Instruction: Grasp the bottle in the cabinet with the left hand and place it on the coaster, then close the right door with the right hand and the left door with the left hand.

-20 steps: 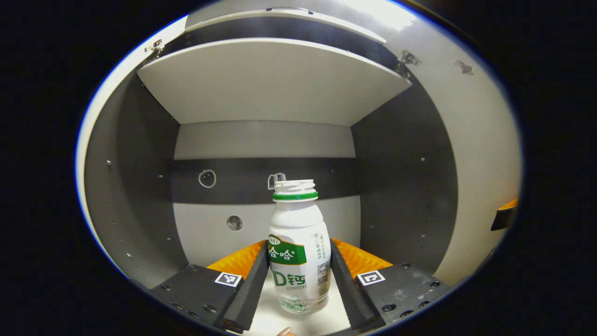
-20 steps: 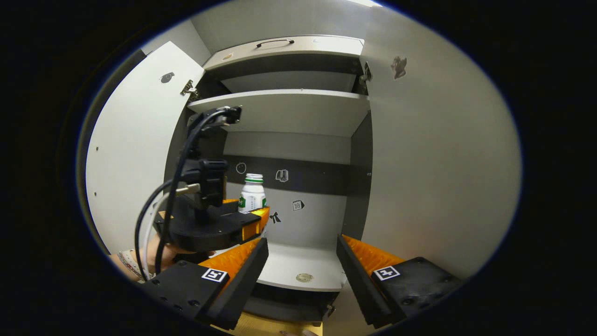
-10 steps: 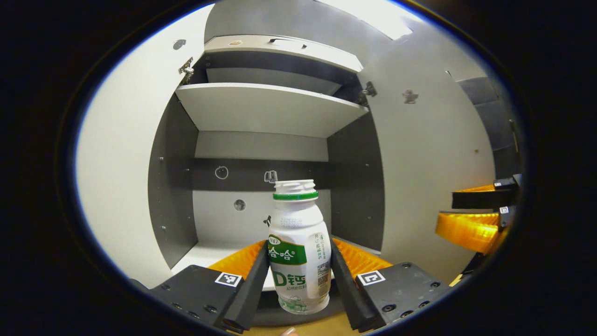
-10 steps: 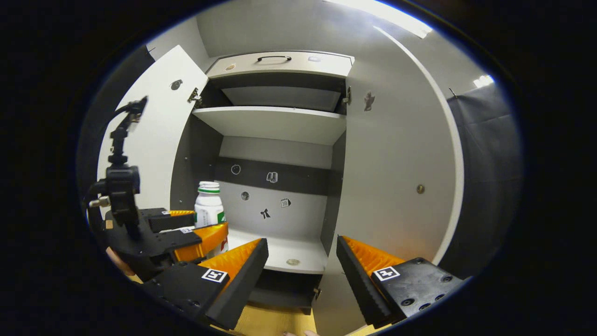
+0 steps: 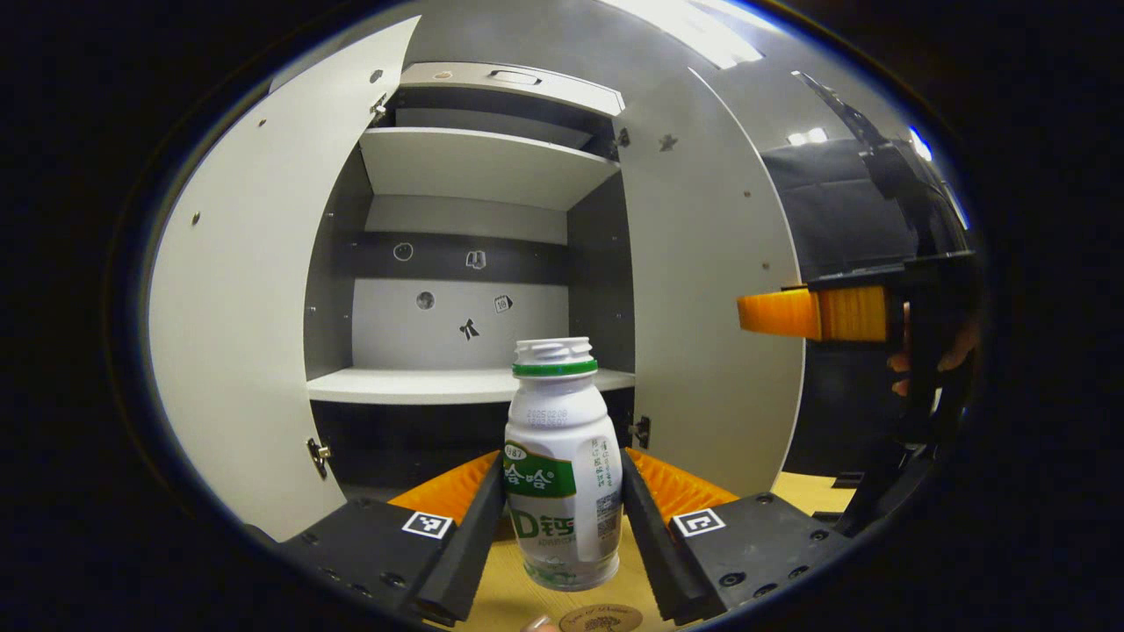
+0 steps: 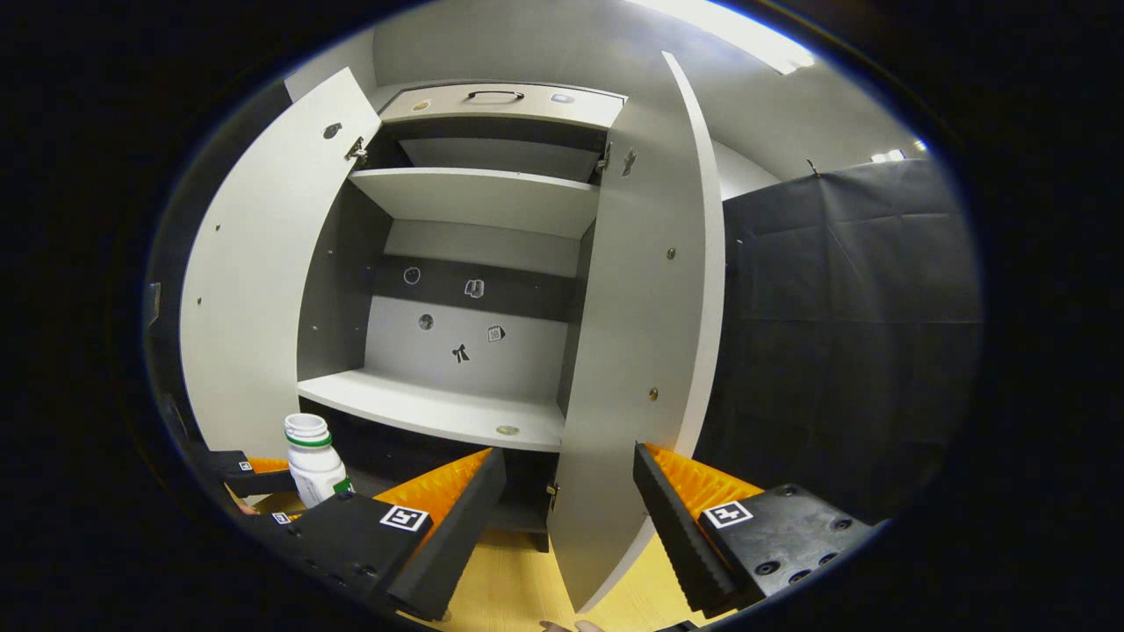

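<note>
Your left gripper [image 5: 562, 527] is holding the bottle [image 5: 562, 474]. Both fingers press on its sides, and the bottle stands straight up between them. In the left gripper view it hangs above the yellow worktop [image 5: 500, 592], out in front of the cabinet [image 5: 474, 290]. Just under the bottle, at the very bottom of that view, you can see the edge of the round coaster [image 5: 601, 619]. You cannot tell if the bottle touches it.

In the right gripper view the bottle [image 6: 313, 458] sits low on the left, near the bottom of the left door [image 6: 255, 290].

Your right gripper [image 6: 569, 513] is open wide and holds nothing. The edge of the right door [image 6: 645, 325] stands right in front of it, between its two fingers but farther off. In the left gripper view your right gripper [image 5: 812, 313] is off to the right, past the right door [image 5: 711, 298].

Both doors are open. The left door [image 5: 237, 307] stands on the left side. The white shelf [image 5: 457, 384] inside the cabinet has small stickers on the wall behind it.
</note>
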Demonstrator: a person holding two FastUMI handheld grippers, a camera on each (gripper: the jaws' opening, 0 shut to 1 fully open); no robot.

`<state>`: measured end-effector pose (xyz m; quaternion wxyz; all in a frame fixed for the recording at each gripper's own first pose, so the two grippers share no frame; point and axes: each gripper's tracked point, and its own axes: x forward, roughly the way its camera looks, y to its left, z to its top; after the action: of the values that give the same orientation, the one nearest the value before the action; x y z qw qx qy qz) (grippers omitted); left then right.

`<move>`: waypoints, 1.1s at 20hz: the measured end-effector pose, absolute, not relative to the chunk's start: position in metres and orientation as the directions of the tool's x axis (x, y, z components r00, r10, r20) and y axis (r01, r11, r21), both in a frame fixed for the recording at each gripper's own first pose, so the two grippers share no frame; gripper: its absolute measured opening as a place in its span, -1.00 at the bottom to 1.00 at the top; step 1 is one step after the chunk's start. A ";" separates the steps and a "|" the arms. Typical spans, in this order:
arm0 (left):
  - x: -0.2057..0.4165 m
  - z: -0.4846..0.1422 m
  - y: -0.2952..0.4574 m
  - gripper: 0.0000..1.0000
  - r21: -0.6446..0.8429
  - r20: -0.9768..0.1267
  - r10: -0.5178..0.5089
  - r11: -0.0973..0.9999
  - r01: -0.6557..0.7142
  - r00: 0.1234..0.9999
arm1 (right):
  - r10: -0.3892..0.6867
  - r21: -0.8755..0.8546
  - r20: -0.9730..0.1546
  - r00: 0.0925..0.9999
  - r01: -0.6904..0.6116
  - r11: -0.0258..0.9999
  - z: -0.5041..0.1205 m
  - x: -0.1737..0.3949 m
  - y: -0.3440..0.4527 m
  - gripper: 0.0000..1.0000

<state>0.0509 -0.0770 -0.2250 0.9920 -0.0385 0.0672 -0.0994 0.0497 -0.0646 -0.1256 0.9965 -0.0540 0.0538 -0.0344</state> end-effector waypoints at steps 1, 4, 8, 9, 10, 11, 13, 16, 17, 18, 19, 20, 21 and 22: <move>0.046 -0.240 -0.085 0.52 -0.104 -0.135 -0.209 0.975 0.196 0.968 | -0.071 -0.118 -0.117 0.991 0.057 0.991 -0.135 0.047 -0.064 0.94; 0.035 -0.276 -0.090 0.53 -0.108 -0.156 -0.172 0.982 0.156 0.973 | 0.004 -0.078 -0.141 0.990 -0.016 0.997 -0.158 0.044 -0.048 0.95; 0.028 -0.317 -0.093 0.53 -0.092 -0.175 -0.125 0.990 0.110 0.977 | 0.062 -0.062 -0.169 0.984 -0.073 0.995 -0.186 0.045 -0.040 0.95; 0.024 -0.328 -0.095 0.53 -0.099 -0.182 -0.123 0.989 0.106 0.976 | 0.072 -0.067 -0.171 0.983 -0.085 0.994 -0.190 0.045 -0.039 0.95; 0.022 -0.337 -0.099 0.53 -0.115 -0.185 -0.127 0.988 0.107 0.975 | 0.084 -0.072 -0.171 0.982 -0.097 0.993 -0.194 0.044 -0.036 0.95; 0.019 -0.346 -0.103 0.53 -0.136 -0.193 -0.129 0.985 0.104 0.973 | 0.099 -0.073 -0.171 0.980 -0.113 0.991 -0.197 0.043 -0.033 0.95; 0.016 -0.358 -0.106 0.53 -0.155 -0.199 -0.118 0.984 0.088 0.973 | 0.132 -0.075 -0.171 0.976 -0.146 0.986 -0.203 0.041 -0.026 0.95; 0.008 -0.370 -0.108 0.53 -0.111 -0.175 -0.088 0.991 0.070 0.981 | 0.164 -0.105 -0.174 0.971 -0.184 0.977 -0.213 0.038 -0.020 0.95; 0.006 -0.372 -0.108 0.53 -0.097 -0.165 -0.085 0.993 0.070 0.983 | 0.173 -0.116 -0.171 0.970 -0.194 0.974 -0.215 0.036 -0.019 0.95; 0.005 -0.376 -0.110 0.53 -0.091 -0.160 -0.087 0.993 0.073 0.983 | 0.183 -0.121 -0.172 0.968 -0.206 0.971 -0.218 0.035 -0.016 0.95; 0.005 -0.379 -0.112 0.53 -0.092 -0.163 -0.095 0.993 0.080 0.982 | 0.196 -0.120 -0.178 0.964 -0.219 0.968 -0.221 0.033 -0.013 0.95; 0.002 -0.379 -0.114 0.53 -0.089 -0.154 -0.094 0.993 0.081 0.984 | 0.207 -0.116 -0.185 0.961 -0.230 0.966 -0.223 0.031 -0.011 0.95; 0.001 -0.378 -0.113 0.55 -0.082 -0.133 -0.086 0.994 0.076 0.987 | 0.212 -0.118 -0.190 0.959 -0.237 0.964 -0.224 0.030 -0.010 0.95; -0.001 -0.378 -0.114 0.54 -0.083 -0.131 -0.088 0.994 0.077 0.987 | 0.211 -0.125 -0.191 0.959 -0.237 0.963 -0.224 0.030 -0.011 0.95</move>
<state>-0.0008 -0.1139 -0.3781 0.9961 -0.0387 0.0676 -0.0415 0.0300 -0.0112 -0.2235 0.9869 -0.0737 0.0882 0.1133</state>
